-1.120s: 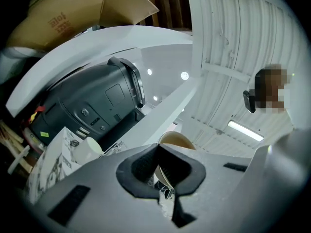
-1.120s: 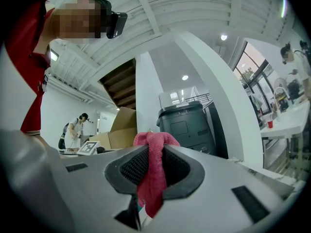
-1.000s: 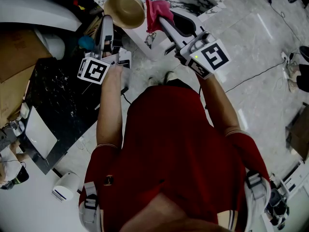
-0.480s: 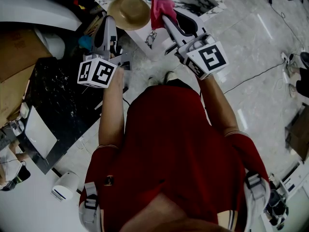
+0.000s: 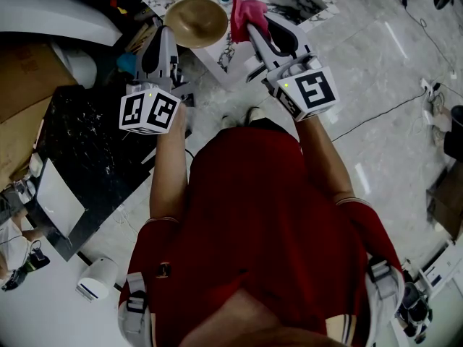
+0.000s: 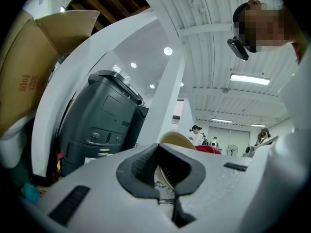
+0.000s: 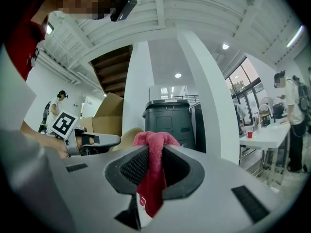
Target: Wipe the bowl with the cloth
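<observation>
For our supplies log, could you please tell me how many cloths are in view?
1: the pink cloth, pinched in the fingers of the right gripper, held up beside the tan bowl that the left gripper holds. Others could be hidden behind the person's body.

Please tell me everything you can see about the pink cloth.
The pink cloth looks like soft terry fabric, bunched and crumpled. The right gripper is shut on it: a fold bulges past the jaws, the rest hangs between them. It is held beside the tan round bowl; whether they touch cannot be told.
</observation>
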The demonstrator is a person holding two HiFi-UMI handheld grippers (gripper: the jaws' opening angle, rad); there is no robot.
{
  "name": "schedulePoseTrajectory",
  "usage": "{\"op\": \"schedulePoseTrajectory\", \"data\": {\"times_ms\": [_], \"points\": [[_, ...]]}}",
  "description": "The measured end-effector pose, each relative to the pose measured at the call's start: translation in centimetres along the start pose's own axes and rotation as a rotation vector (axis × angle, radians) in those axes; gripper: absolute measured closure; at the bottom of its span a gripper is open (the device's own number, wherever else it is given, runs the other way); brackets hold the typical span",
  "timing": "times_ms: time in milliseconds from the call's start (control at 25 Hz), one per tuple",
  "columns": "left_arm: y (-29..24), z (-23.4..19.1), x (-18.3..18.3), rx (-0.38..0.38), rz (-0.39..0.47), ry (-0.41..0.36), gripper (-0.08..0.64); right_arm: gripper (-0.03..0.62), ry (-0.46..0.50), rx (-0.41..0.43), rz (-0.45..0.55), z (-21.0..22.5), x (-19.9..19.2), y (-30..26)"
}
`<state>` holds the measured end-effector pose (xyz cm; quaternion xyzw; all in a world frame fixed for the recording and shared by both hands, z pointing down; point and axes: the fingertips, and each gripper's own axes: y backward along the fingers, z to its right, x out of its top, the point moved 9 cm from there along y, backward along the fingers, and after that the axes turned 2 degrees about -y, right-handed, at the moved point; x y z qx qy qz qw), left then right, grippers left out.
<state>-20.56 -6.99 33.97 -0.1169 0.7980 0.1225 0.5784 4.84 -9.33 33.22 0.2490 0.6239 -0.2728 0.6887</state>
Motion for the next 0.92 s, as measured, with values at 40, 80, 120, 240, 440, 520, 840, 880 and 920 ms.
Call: {"op": "schedulePoseTrajectory", "data": {"times_ms": [40,80,120,240,440,520,840,880,920], "points": [[0.04,0.02,0.01,0.0,-0.001,-0.004,0.549,0.525,0.006,-0.004,-0.003,-0.04,-0.06,0.01],[0.07,0.04,0.02,0.0,-0.002,-0.008,0.549,0.523,0.012,-0.005,-0.003,-0.08,-0.14,0.03],[0.1,0.07,0.0,0.001,-0.004,-0.012,0.549,0.525,0.018,-0.004,-0.002,-0.11,-0.22,0.05],[0.21,0.09,-0.01,0.003,-0.006,-0.017,0.549,0.525,0.023,-0.011,-0.001,-0.22,-0.23,0.1],[0.41,-0.02,0.05,0.011,-0.006,-0.013,0.549,0.525,0.03,-0.019,-0.016,-0.27,-0.36,0.27],[0.51,-0.01,0.07,0.011,-0.005,-0.012,0.549,0.525,0.031,-0.018,-0.003,-0.42,-0.28,0.27],[0.82,-0.13,0.08,0.01,-0.008,-0.011,0.549,0.525,0.036,-0.024,-0.02,-0.76,-0.41,0.47],[0.86,-0.12,0.08,0.01,-0.008,-0.011,0.549,0.525,0.037,-0.025,-0.022,-0.78,-0.42,0.53],[0.9,-0.11,0.08,0.009,-0.008,-0.011,0.549,0.525,0.038,-0.026,-0.023,-0.79,-0.43,0.59]]}}
